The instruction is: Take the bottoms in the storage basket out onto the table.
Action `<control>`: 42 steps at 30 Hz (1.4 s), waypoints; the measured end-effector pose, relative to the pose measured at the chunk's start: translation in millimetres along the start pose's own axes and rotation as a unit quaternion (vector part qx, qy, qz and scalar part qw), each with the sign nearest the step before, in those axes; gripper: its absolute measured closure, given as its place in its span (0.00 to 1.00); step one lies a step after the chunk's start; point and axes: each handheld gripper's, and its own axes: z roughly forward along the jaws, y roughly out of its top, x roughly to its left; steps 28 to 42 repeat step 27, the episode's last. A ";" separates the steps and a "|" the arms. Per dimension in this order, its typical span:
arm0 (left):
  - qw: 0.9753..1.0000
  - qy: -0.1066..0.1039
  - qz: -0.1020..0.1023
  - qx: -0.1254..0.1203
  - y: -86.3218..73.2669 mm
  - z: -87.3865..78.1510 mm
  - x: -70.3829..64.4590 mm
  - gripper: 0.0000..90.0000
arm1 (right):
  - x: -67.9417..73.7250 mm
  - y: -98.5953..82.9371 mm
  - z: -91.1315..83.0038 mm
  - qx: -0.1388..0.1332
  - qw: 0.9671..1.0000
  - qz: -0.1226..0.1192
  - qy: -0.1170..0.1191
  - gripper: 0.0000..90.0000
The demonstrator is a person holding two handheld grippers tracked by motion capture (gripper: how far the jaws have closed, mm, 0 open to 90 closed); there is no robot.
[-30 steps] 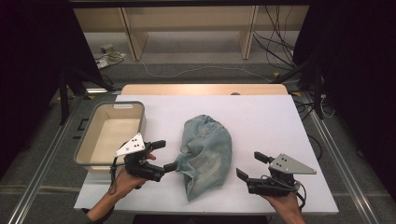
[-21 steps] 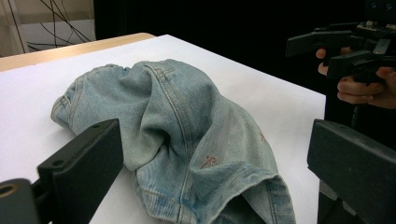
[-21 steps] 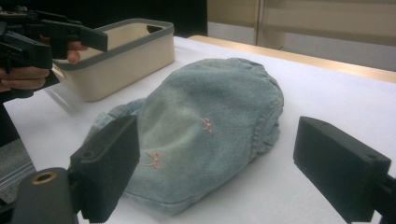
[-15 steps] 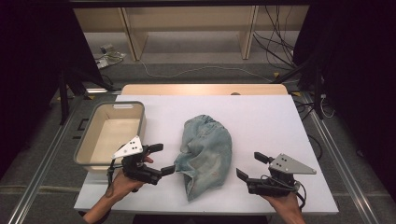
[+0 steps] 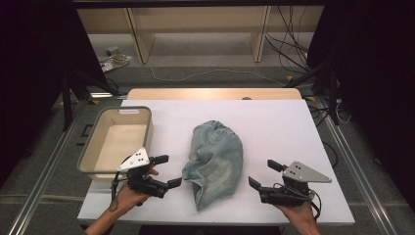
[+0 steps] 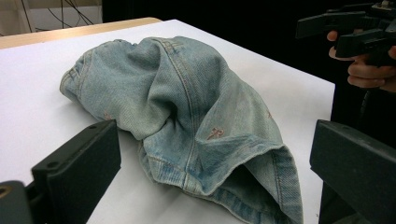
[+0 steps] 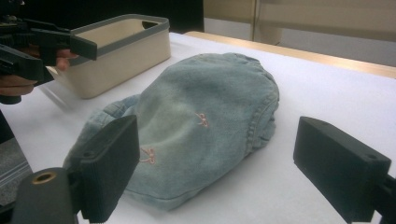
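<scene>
Crumpled light-blue denim garment [image 5: 215,159] lies mid white counter [image 5: 274,122]. Left gripper [image 5: 166,171] and right gripper [image 5: 262,174] flank it, jaws apart, empty. Likely next: pinch near hem edges, not bulk.

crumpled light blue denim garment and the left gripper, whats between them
Only bare white table, in the high view: left gripper, jaws open, sits just short of the crumpled light blue denim garment.

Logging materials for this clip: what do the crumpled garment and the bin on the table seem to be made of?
Garment: faded light-blue denim, judging by the woven twill look, stitched seams and hem, with small pink embroidered marks; matte.
Bin: probably moulded plastic, with smooth cream walls and a grey rim that looks like a separate band; slightly satin. It could be another rigid material.
</scene>
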 end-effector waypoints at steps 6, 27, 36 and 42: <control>1.000 0.000 -0.001 -0.007 1.3 -1.5 0.5 0.01 | 0.0 0.0 0.2 -0.001 1.000 0.001 0.000 0.17; 1.000 0.002 0.000 -0.011 2.8 -2.8 1.2 0.01 | -0.1 0.3 0.3 -0.001 1.000 0.002 0.000 0.17; 1.000 0.002 0.000 -0.011 2.8 -2.8 1.2 0.01 | -0.1 0.3 0.3 -0.001 1.000 0.002 0.000 0.17; 1.000 0.002 0.000 -0.011 2.8 -2.8 1.2 0.01 | -0.1 0.3 0.3 -0.001 1.000 0.002 0.000 0.17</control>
